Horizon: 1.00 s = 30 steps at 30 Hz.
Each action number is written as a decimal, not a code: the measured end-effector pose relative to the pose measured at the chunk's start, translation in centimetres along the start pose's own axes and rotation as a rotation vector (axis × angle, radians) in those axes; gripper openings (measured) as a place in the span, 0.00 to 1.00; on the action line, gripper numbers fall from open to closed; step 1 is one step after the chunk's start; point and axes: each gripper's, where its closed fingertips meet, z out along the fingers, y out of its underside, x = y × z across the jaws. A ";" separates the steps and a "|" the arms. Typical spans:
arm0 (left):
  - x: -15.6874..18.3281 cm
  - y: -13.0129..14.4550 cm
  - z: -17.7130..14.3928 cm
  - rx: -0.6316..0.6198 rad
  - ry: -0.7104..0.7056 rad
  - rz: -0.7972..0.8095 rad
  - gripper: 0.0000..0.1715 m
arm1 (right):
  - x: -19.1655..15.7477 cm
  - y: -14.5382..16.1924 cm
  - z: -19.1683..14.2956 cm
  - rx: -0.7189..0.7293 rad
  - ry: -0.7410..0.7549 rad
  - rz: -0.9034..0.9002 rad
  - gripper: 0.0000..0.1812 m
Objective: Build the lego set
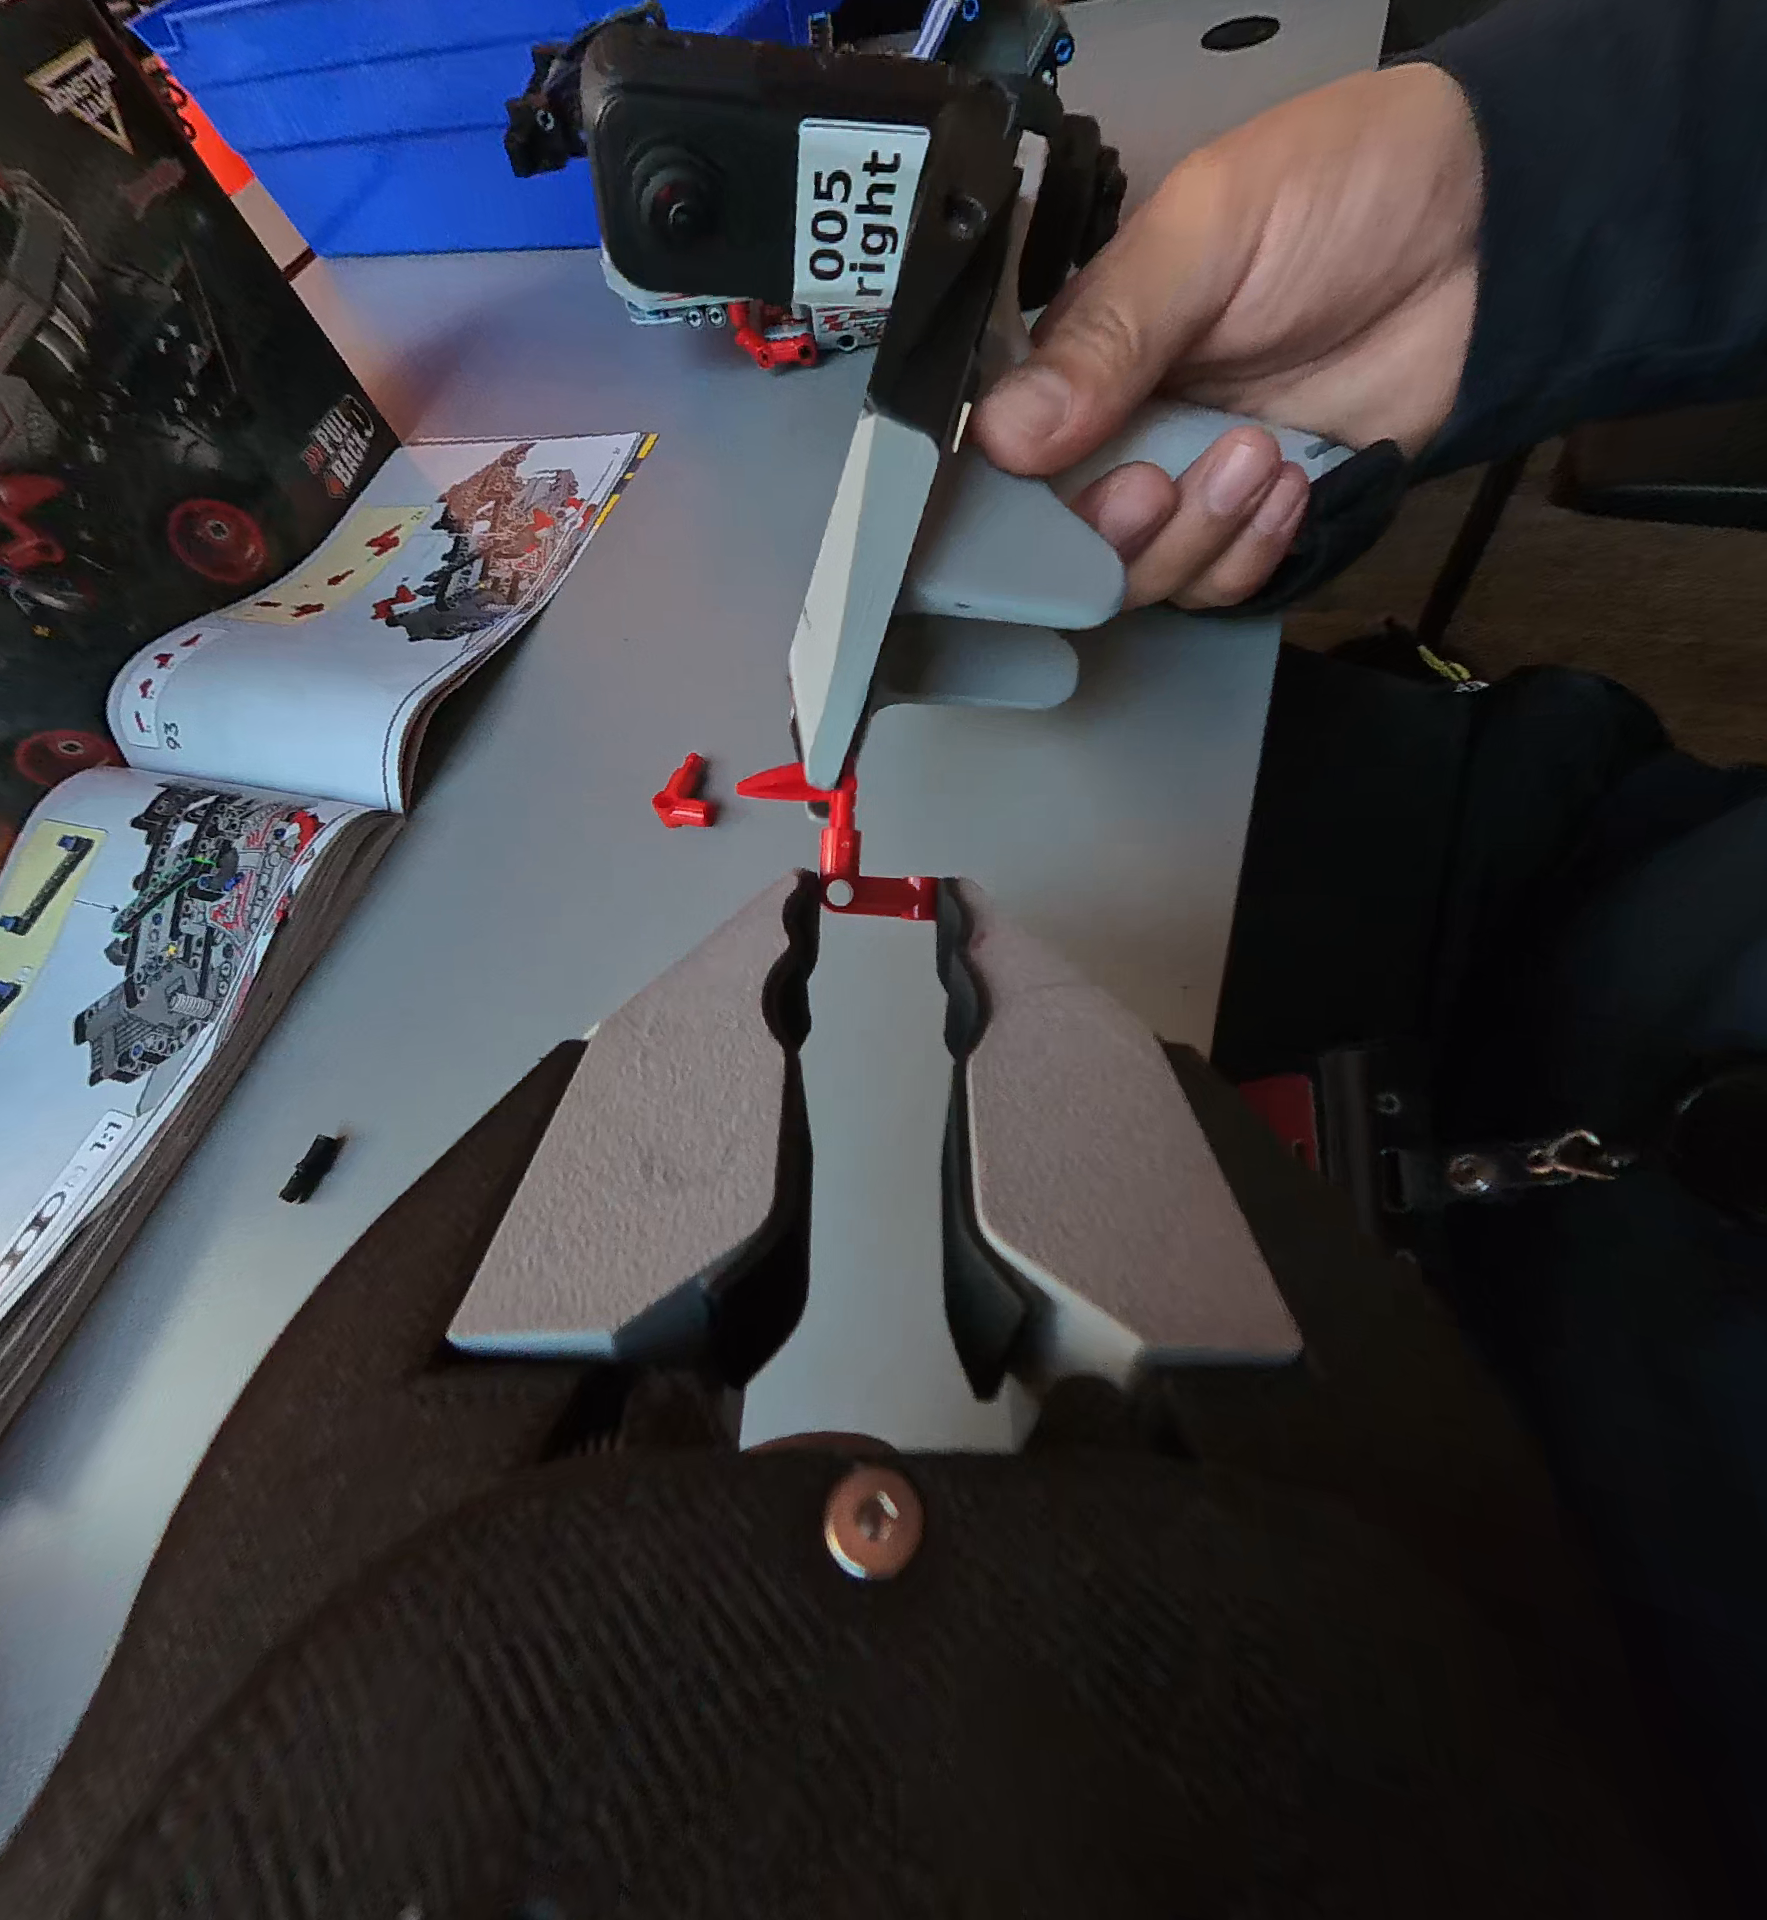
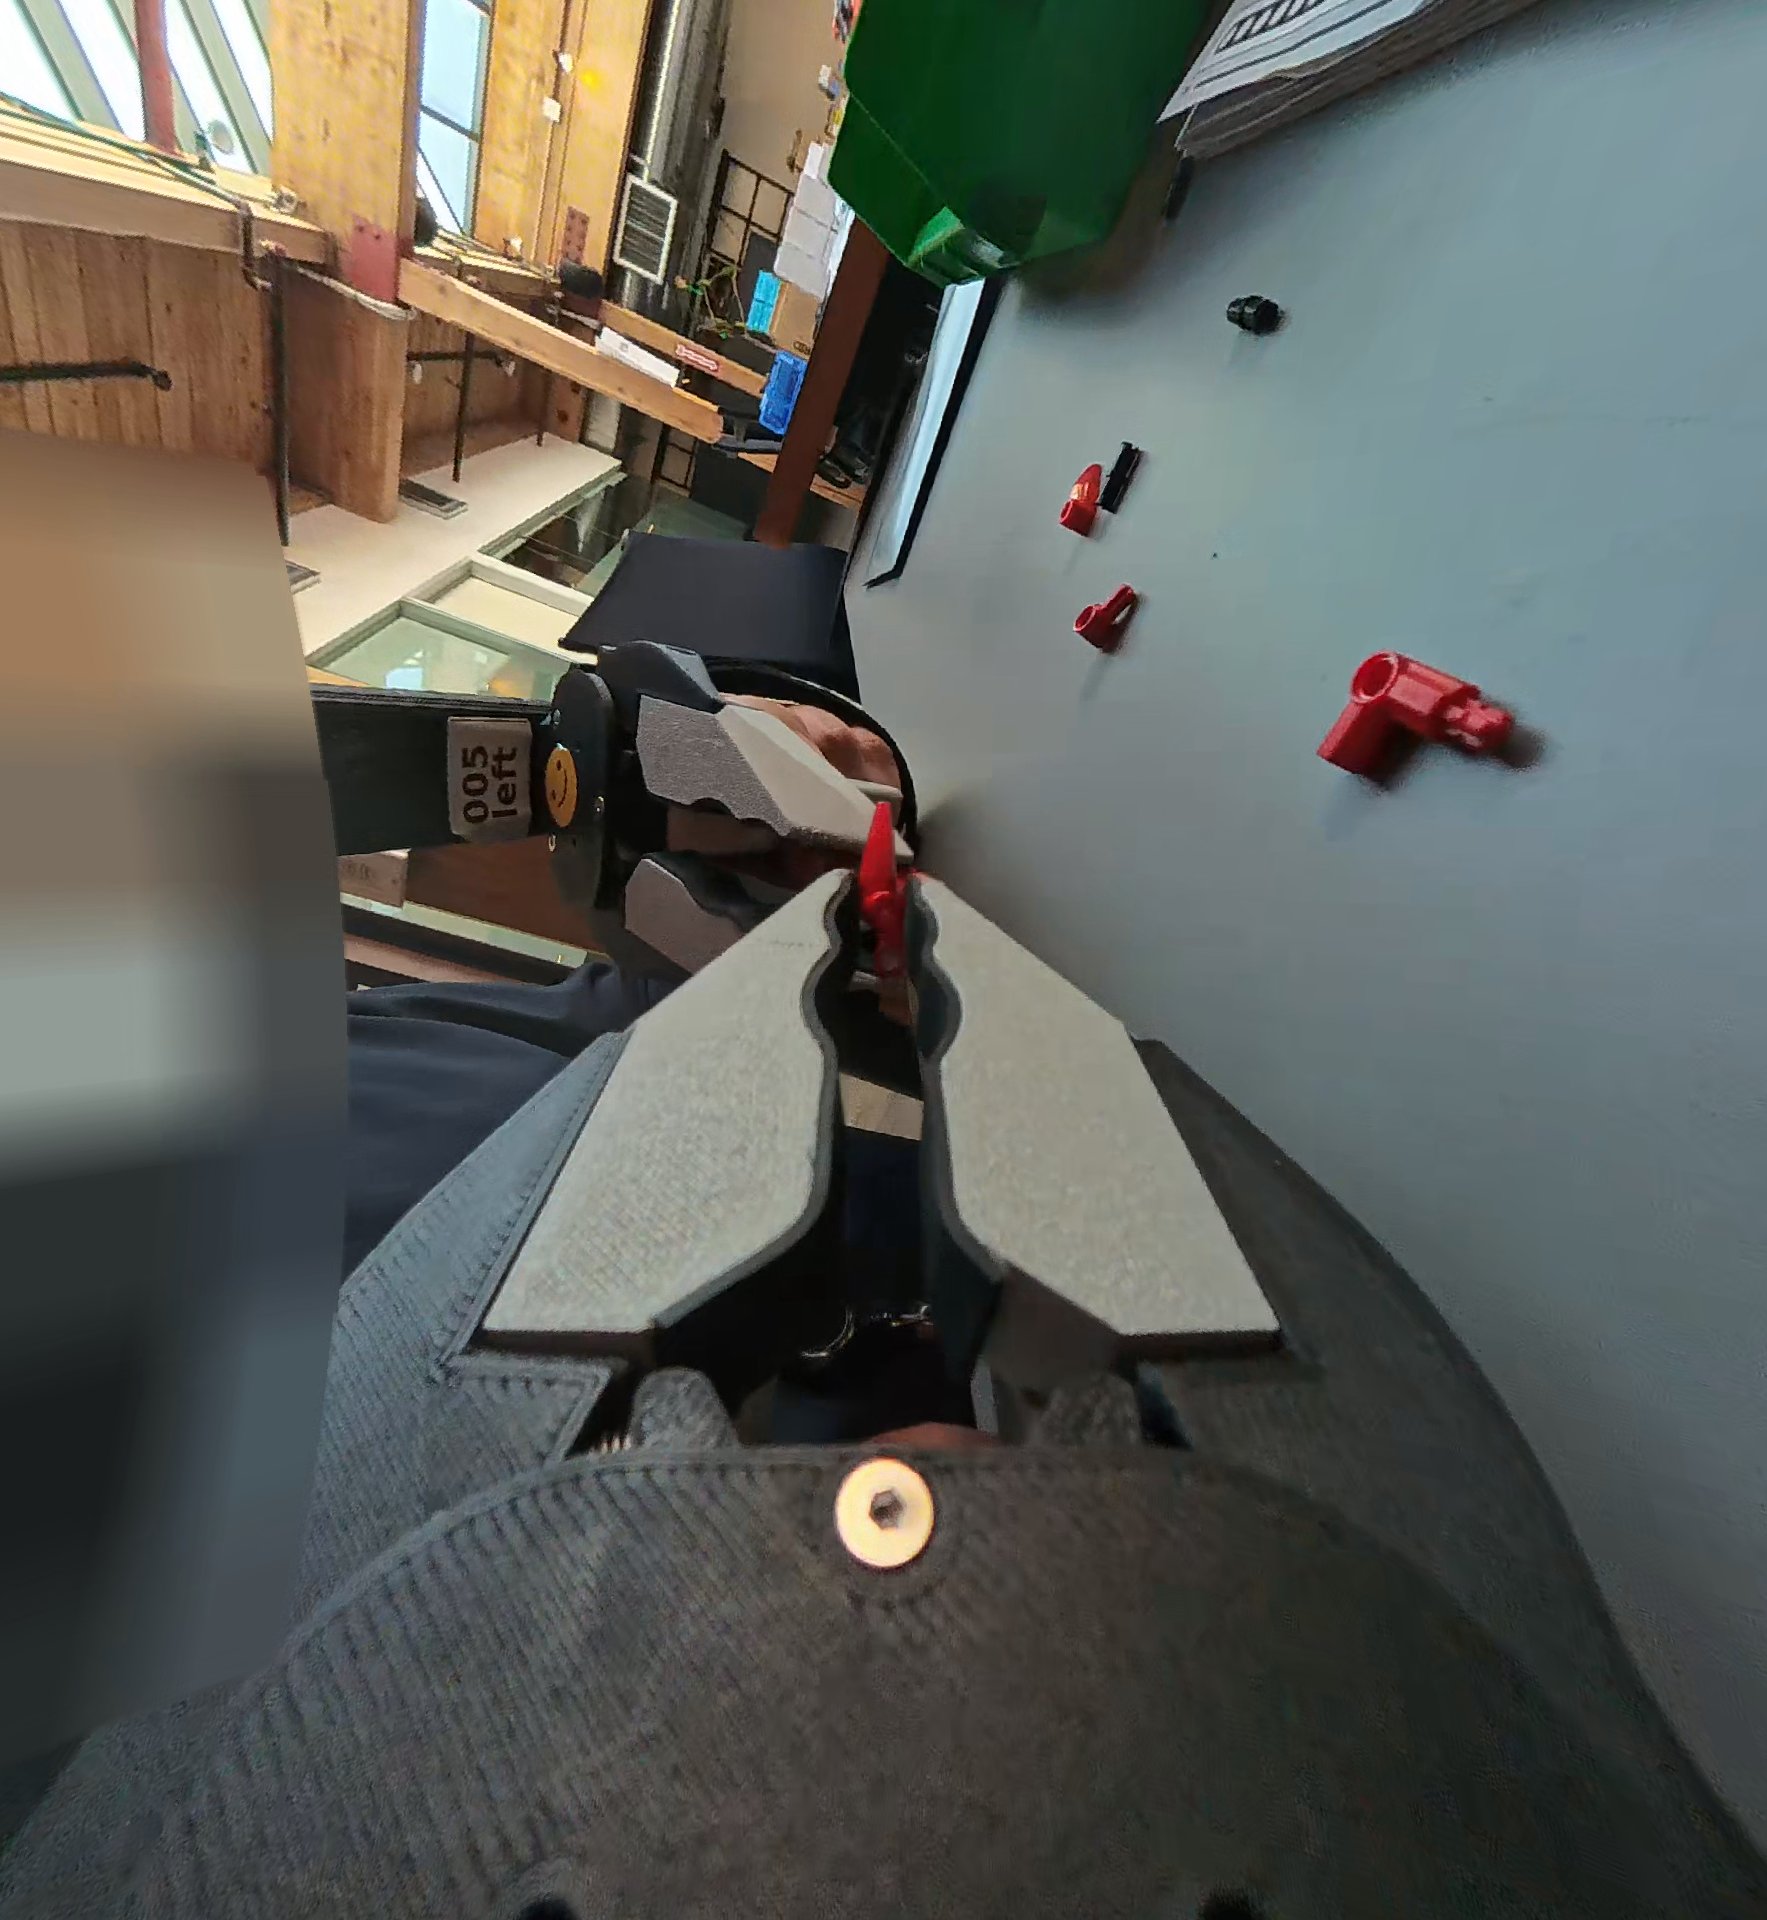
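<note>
Red piece [image 1: 879, 894] between jaws (both grippers)

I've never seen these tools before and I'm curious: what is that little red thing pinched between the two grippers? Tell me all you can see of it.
The red piece is a small assembly of glossy plastic, held above the grey table. Its angled connector, with a pale pin end showing, is clamped by the left gripper. A short stem rises to a pointed, fin-like part, pinched by the right gripper. Nothing else touches it.
</note>
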 end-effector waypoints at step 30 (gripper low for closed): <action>1.7 4.8 -2.0 -0.198 0.166 -0.283 0.00 | 0.2 -6.8 -3.6 0.279 0.299 -0.598 0.02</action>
